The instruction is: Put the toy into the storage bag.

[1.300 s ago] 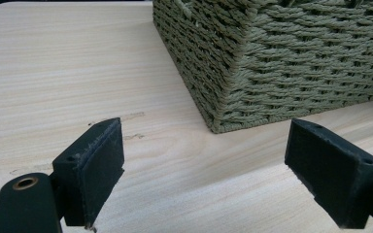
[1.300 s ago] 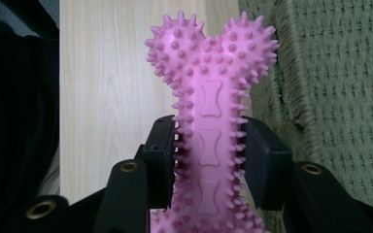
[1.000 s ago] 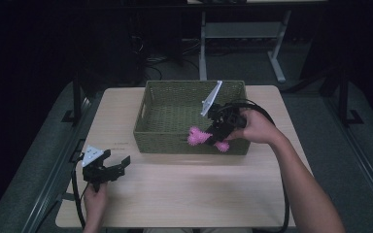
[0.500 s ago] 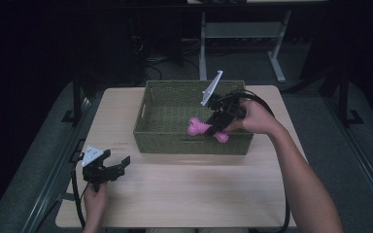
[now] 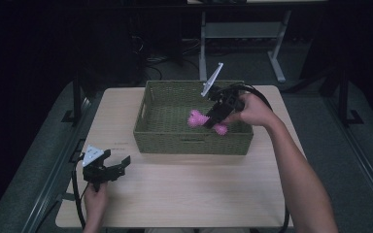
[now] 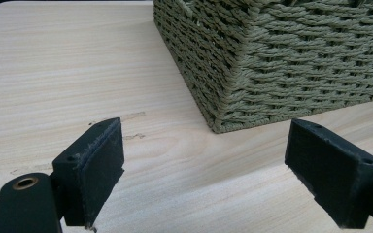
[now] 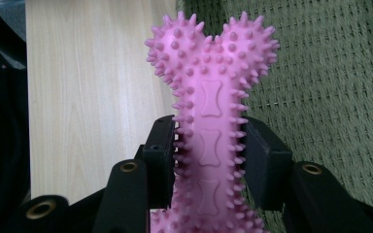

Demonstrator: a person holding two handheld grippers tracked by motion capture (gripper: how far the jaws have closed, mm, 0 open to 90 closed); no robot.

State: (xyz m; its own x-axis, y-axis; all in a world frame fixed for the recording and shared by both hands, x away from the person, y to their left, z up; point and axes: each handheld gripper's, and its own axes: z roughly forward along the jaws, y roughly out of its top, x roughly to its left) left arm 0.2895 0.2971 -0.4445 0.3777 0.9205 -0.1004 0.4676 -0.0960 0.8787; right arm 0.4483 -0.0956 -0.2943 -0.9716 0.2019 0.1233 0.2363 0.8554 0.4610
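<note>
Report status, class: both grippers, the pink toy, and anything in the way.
Right gripper shut on pink spiky bone toy, held over the woven basket. Left gripper open, empty, low over the table. Nothing in the way.

Dim lab or workshop: bare wooden table (image 5: 184, 194), cables (image 5: 150, 58), metal stand (image 5: 238, 34) behind.

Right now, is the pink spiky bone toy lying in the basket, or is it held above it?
Held above. The right gripper is shut on the pink bone toy, over the woven basket.
</note>
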